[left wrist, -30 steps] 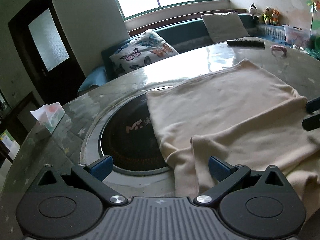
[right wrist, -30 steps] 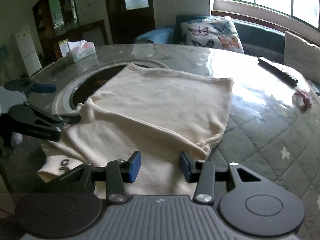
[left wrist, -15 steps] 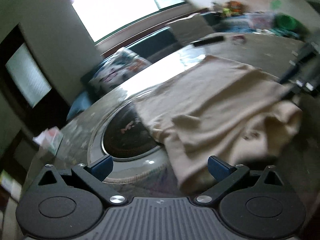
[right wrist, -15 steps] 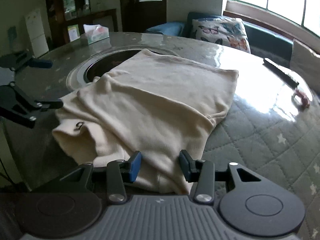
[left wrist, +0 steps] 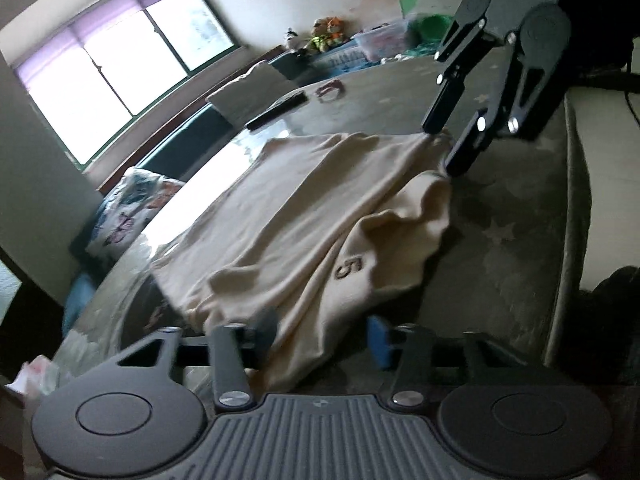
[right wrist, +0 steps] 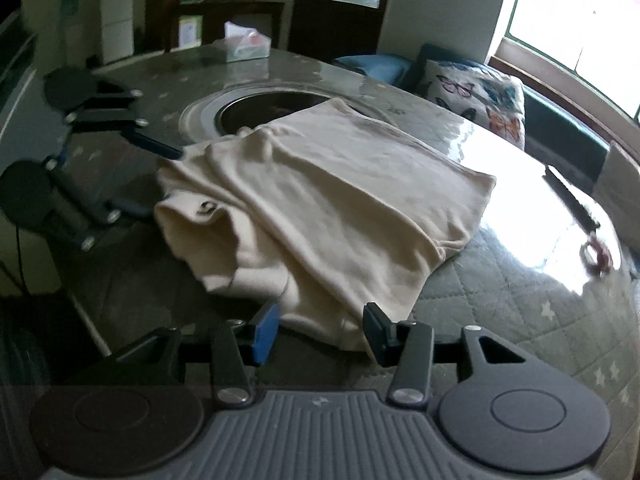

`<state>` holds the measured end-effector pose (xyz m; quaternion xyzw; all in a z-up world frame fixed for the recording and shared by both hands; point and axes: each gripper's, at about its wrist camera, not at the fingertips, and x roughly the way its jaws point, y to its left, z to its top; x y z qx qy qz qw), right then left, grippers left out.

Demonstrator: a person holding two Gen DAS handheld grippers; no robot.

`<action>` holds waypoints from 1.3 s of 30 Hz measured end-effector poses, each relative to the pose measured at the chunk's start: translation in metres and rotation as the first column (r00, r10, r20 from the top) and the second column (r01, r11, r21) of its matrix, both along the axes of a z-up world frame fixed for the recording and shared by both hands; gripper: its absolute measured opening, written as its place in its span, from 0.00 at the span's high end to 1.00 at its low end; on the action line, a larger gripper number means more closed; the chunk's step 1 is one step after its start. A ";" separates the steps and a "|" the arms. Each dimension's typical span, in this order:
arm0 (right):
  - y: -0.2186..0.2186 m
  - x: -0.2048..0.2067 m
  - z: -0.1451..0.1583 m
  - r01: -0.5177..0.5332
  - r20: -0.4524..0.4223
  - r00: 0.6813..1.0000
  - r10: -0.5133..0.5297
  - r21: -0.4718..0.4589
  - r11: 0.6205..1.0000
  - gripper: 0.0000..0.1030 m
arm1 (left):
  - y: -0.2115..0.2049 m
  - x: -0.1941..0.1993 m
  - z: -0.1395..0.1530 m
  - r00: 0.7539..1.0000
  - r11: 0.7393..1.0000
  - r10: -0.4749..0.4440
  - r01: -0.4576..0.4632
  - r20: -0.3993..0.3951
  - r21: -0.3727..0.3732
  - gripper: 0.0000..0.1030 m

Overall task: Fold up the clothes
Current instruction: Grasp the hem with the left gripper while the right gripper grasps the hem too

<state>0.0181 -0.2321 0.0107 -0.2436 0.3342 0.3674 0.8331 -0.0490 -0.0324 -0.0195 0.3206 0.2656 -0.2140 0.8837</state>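
a cream knitted garment point(right wrist: 328, 208) with a dark "5" mark lies partly folded on the round grey quilted desk point(right wrist: 520, 312), its far edge over the dark round inset point(right wrist: 264, 110) at the desk's middle. the left tool point(left wrist: 322, 334) stands open at the garment's near hem, cloth between its blue pads. the right tool point(right wrist: 320, 330) also stands open around the garment's nearest edge. beyond the garment lie a black remote control point(left wrist: 276, 110) and a white tissue box point(right wrist: 244, 46).

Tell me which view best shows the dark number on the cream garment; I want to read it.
The left wrist view: the dark number reads 5 on the cream garment. The right wrist view shows only a small, illegible mark.
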 end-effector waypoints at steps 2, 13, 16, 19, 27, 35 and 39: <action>0.003 -0.002 -0.002 -0.028 0.015 0.999 0.028 -0.011 1.000 0.47 | 0.000 0.005 0.002 1.000 0.999 -0.022 0.022 -0.009 -0.032 0.81; 0.024 0.011 -0.010 -0.123 0.044 0.991 0.123 0.010 0.992 0.49 | 0.018 0.053 0.029 0.998 0.974 0.046 -0.056 -0.052 -0.218 0.90; 0.029 0.023 -0.012 -0.121 0.004 0.993 0.121 0.043 0.992 0.73 | 0.023 0.067 0.028 0.994 0.964 0.073 -0.092 -0.083 -0.250 0.90; 0.027 0.045 -0.011 -0.052 -0.094 0.994 0.061 0.103 0.993 0.85 | 0.028 0.070 0.025 0.990 0.959 0.091 -0.115 -0.106 -0.258 0.86; 0.014 0.074 0.003 0.036 -0.208 0.978 0.011 0.220 0.975 0.89 | 0.038 0.040 0.019 0.990 0.972 0.104 -0.121 -0.092 -0.201 0.62; 0.018 0.068 0.005 0.034 -0.160 0.987 0.001 0.221 0.975 0.91 | 0.039 0.027 0.002 0.992 0.989 0.107 -0.112 -0.059 -0.094 0.87; 0.014 0.055 0.012 0.028 -0.121 0.993 0.001 0.240 0.970 0.92 | 0.042 0.018 0.019 0.995 0.986 0.098 -0.101 -0.030 -0.136 0.90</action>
